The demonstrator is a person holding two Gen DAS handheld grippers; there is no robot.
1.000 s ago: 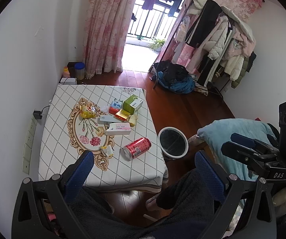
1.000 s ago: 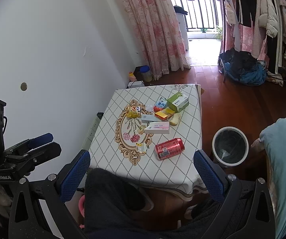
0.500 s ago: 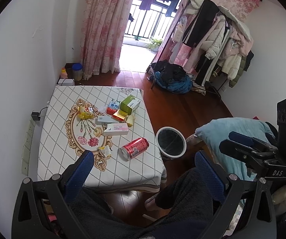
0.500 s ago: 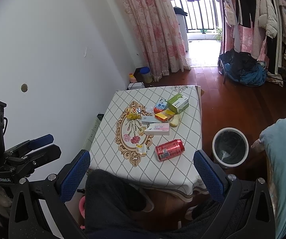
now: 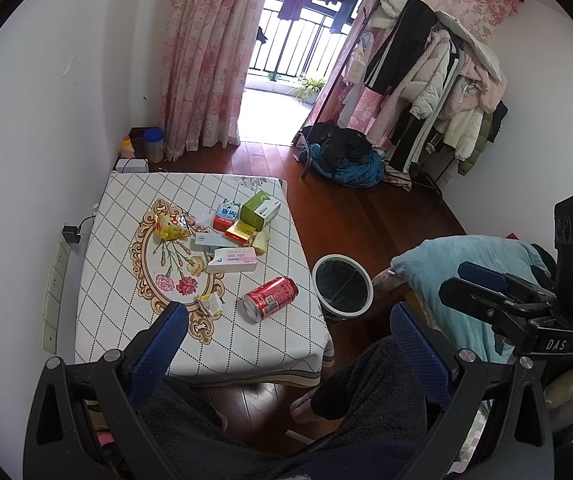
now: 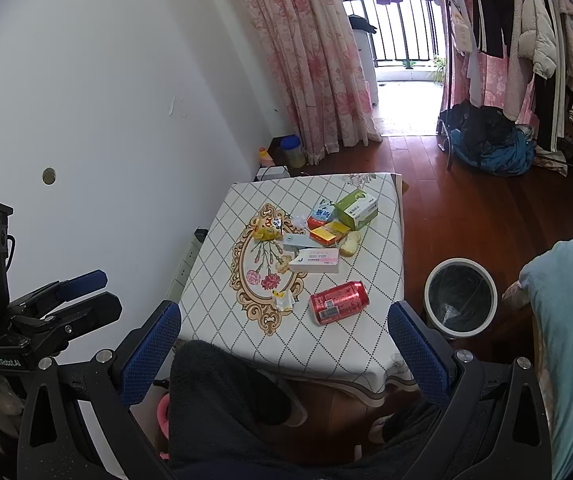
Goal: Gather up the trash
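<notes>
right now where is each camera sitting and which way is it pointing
Left wrist: rides the left gripper, held above the person's lap, looking forward and down at the table; its blue fingers, dark-clad legs and the right gripper show.
Right wrist: rides the right gripper, same aim from further right; its fingers, the legs and the left gripper show.
Shared: red can, trash bin, table litter, balcony door.

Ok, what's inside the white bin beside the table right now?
The white bin holds a dark liner, and no trash shows in the part I can see. Its near inner wall and the liner's folds are hidden, so small scraps cannot be ruled out.
</notes>
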